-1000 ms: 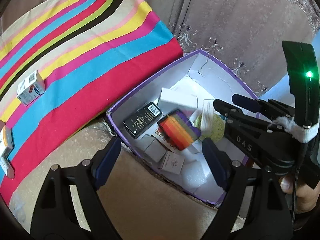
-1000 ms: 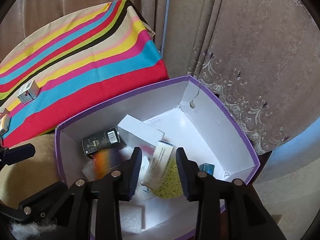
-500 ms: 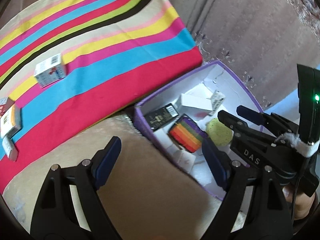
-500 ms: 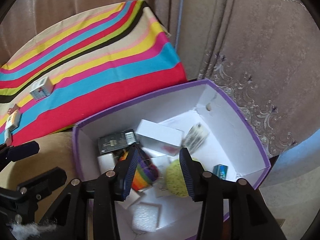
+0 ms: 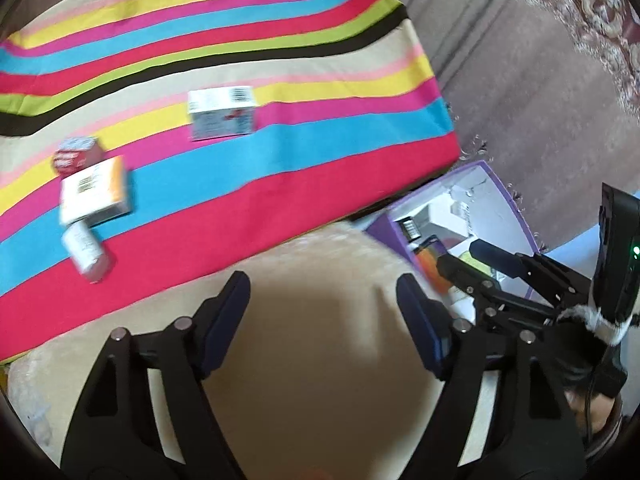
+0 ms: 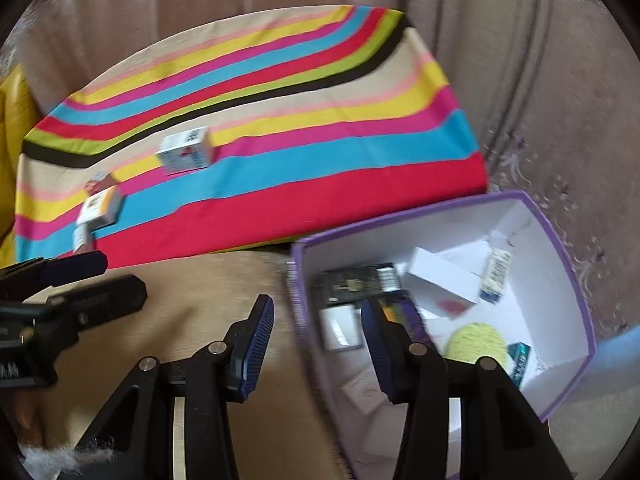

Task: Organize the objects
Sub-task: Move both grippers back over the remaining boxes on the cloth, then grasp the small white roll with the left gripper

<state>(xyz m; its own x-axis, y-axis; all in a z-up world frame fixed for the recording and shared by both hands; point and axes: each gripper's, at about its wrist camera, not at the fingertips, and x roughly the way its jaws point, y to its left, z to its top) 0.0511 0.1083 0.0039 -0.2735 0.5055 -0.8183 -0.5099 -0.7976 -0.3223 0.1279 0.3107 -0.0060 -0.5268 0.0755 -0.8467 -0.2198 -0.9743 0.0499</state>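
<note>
Both tools are empty, so the step in hand reads as the trip from the purple box (image 6: 560,248) to the items that are not yet put away. The left hand-held gripper (image 5: 324,316) has its jaws apart with nothing between them, though they have just been closing a little; it hangs over bare beige cushion. The right hand-held gripper (image 6: 318,344) has jaws that have just been opening, also on nothing, and it straddles the near wall of the box, which lies ahead and to its right. Four items wait on the striped cloth (image 5: 320,184), ahead and to the left of the left tool: one white-and-blue carton (image 5: 222,114) standing alone, and, further left in a close cluster, one orange-and-white carton (image 5: 94,192), one small red box (image 5: 76,154) behind it and one small white bottle (image 5: 86,254) in front. The next move, as I judge it, calls for picking one, probably the lone carton, and opening wide enough to span it. In the box several things already lie, blurred: at least one black carton (image 6: 360,282), one white box (image 6: 442,276), one yellow-green sponge (image 6: 478,340) and one rainbow-striped item (image 6: 396,310).
</note>
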